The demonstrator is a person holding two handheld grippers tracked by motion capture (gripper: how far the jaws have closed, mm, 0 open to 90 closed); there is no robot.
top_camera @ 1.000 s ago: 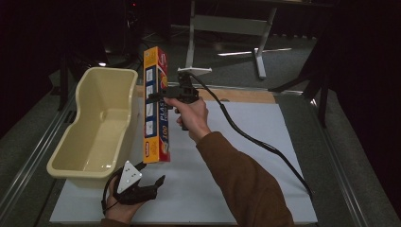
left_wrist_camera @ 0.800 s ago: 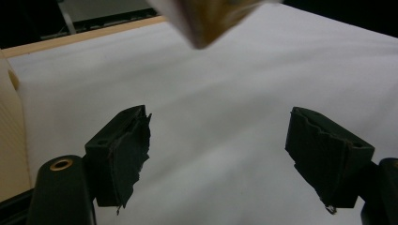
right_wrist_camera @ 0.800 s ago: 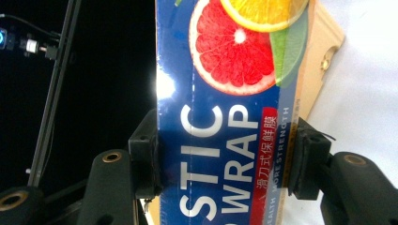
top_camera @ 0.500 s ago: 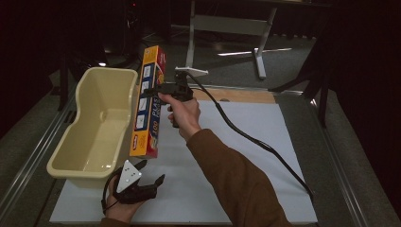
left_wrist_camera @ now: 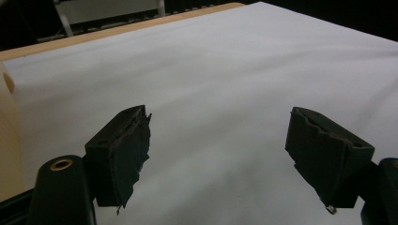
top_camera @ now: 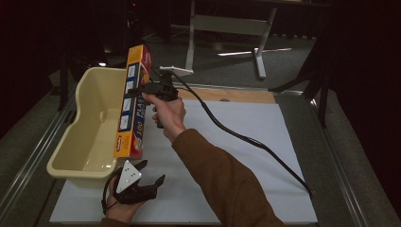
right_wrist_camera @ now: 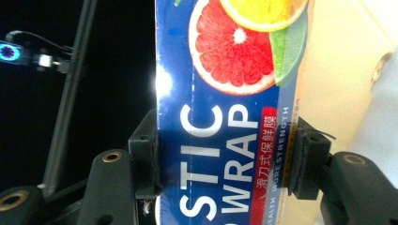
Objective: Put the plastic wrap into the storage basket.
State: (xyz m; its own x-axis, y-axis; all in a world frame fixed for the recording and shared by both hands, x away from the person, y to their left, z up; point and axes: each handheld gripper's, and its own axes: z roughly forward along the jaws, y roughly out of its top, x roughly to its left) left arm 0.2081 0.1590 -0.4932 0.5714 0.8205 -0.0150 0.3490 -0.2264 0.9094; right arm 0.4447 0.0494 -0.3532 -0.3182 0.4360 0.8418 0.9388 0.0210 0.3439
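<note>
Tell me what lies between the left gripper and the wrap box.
In the high view, the left gripper rests by the near edge; between it and the wrap box held above lie the tub's near corner and bare white sheet.

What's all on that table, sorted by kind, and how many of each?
Grippers: 2, the left gripper open near the table's front, the right gripper shut on the box.
Boxes of plastic wrap: 1, the box, held up at the tub's edge.
Tubs: 1, the cream tub.
White sheets: 1, the sheet covering the table.
Total: 5
</note>
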